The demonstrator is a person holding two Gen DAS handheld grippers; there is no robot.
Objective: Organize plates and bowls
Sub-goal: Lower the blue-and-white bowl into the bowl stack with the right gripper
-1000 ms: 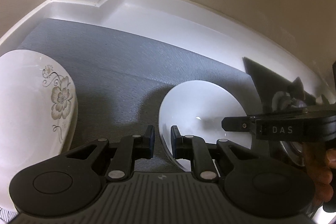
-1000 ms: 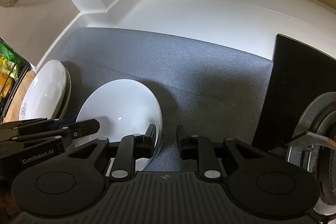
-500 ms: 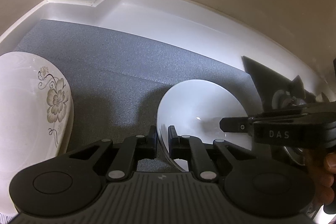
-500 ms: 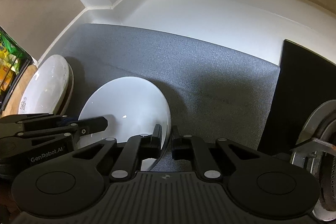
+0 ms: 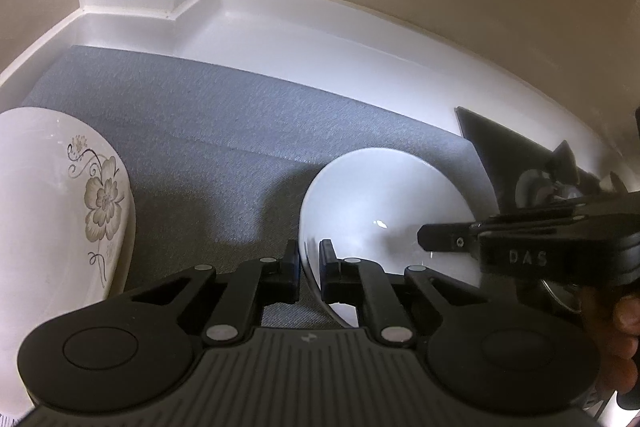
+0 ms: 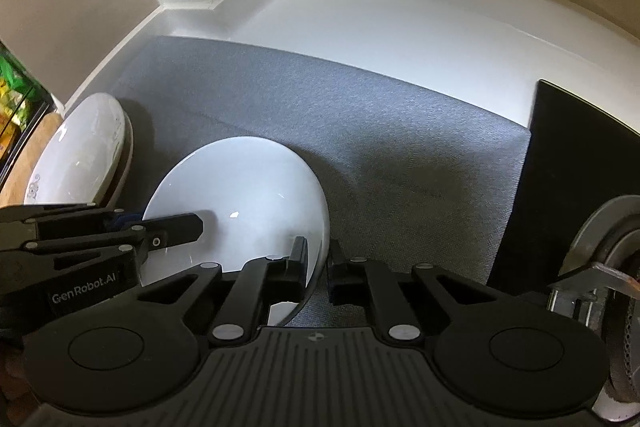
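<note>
While the white bowl (image 5: pixel 384 211) sits on the grey mat (image 5: pixel 240 131), left tongs (image 5: pixel 309 263) and right tongs (image 6: pixel 318 263) clamp its opposite rims.

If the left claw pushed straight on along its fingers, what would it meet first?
The left claw is already shut on the rim of the plain white bowl, so the bowl comes first. Beyond its rim lies the grey mat; depth is unclear.

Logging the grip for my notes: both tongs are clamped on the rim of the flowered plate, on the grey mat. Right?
Not quite. Both tongs clamp the rim of the plain white bowl, not the flowered plate, which sits untouched to the left on the grey mat; the left wrist view shows it.
</note>
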